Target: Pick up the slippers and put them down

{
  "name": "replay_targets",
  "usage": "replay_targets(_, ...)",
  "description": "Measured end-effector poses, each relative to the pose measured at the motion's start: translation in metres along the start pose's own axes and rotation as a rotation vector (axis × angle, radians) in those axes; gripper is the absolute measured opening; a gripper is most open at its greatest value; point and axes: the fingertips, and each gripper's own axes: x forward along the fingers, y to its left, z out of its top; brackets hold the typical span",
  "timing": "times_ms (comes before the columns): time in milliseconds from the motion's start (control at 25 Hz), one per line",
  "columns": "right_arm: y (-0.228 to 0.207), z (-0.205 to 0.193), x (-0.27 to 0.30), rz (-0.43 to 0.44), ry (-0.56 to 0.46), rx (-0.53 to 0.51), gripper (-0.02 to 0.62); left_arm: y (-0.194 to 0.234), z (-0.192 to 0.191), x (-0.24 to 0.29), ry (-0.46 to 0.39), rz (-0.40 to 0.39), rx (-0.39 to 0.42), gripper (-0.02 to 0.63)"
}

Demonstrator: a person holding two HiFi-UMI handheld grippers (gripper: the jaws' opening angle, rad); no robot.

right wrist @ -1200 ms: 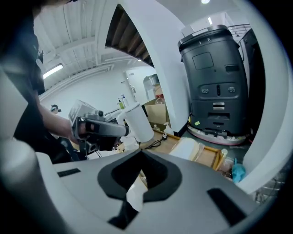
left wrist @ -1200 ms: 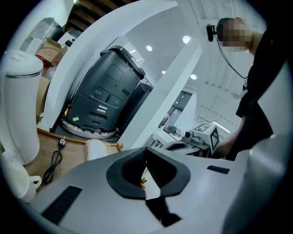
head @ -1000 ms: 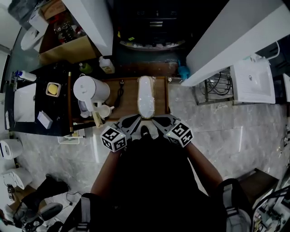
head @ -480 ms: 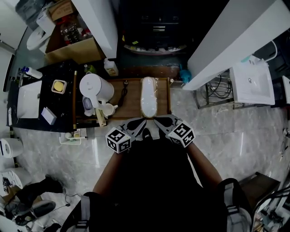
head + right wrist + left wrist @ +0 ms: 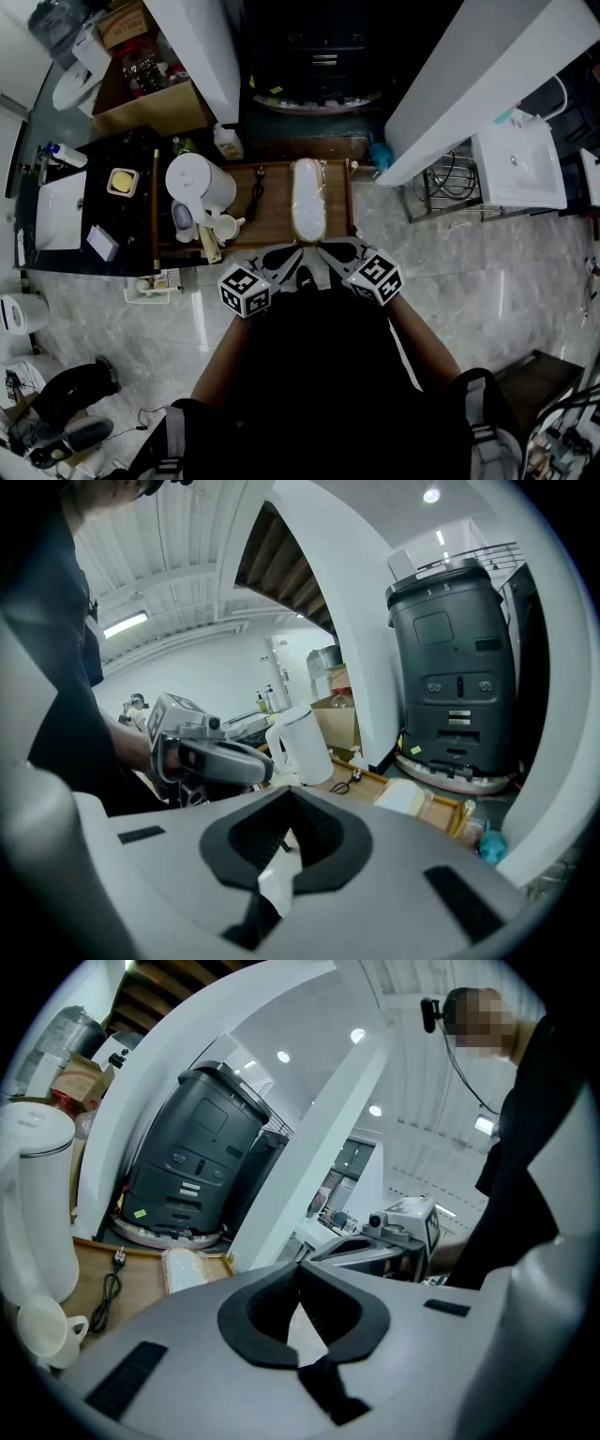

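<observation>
Left gripper point(image 5: 287, 255) and right gripper point(image 5: 326, 253): we find both claws pressed together, empty, just nearer than the slippers point(image 5: 307, 199) on the wooden tray point(image 5: 275, 216)

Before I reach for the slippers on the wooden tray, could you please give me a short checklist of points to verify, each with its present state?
1. Left tongs empty: ok, tips together, nothing between them.
2. Right tongs empty: ok, likewise.
3. Tongs open for a grasp: not ok, both are shut.
4. Slippers free to take: ok, they lie uncovered on the wooden tray, ahead of both tongs.
5. Room beside them: ok, the kettle and the cable lie to their left, apart from them.
6. Single slipper or stacked pair: cannot tell.
</observation>
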Motion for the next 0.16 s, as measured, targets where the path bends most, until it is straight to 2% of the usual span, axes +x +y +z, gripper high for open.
replay_targets(160,0.0052,-0.0004,0.0022,-0.011,0.002,-0.012,0.006,-0.0015,-0.0032,-0.0049,0.006,-0.006,-0.001,0.011)
